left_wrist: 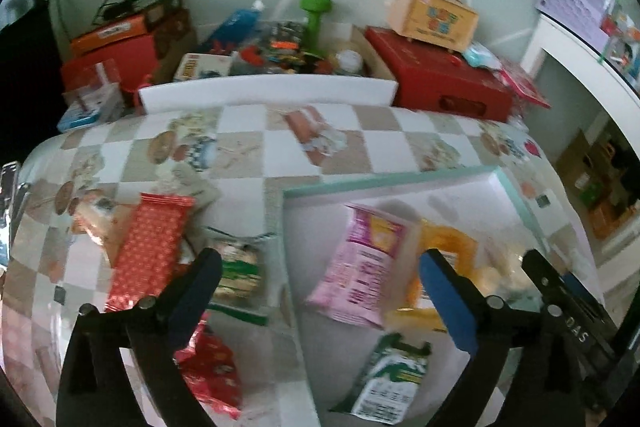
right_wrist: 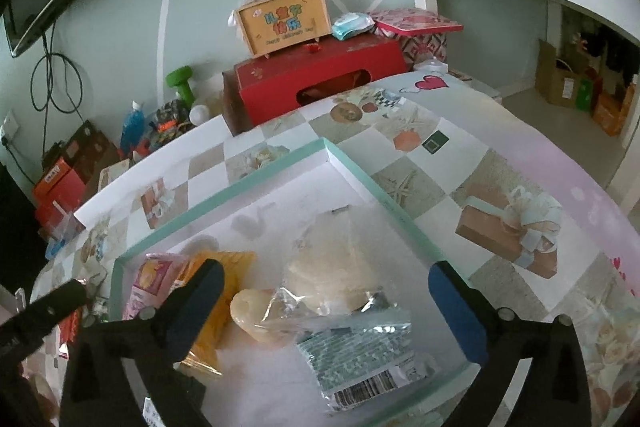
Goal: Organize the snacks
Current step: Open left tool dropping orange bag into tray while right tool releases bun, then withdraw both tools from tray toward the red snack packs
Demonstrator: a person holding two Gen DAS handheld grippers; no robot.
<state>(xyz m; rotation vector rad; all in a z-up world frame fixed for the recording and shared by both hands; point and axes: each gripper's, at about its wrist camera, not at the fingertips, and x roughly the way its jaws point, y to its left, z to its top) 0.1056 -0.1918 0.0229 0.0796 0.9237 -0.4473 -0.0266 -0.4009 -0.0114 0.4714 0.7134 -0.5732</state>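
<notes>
On the checked tablecloth [left_wrist: 248,183] left of the white box [left_wrist: 384,183] lie a red wrapper [left_wrist: 150,247] and green packet [left_wrist: 240,273]. Inside sit a pink packet [left_wrist: 360,275], print blurred, and a barcoded packet [right_wrist: 360,359]. Left gripper [left_wrist: 320,291] and right gripper [right_wrist: 326,307] hang open, empty.

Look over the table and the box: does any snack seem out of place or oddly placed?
Yes: the red patterned packet, a green packet and a crumpled red wrapper lie outside the teal-rimmed box.
</notes>
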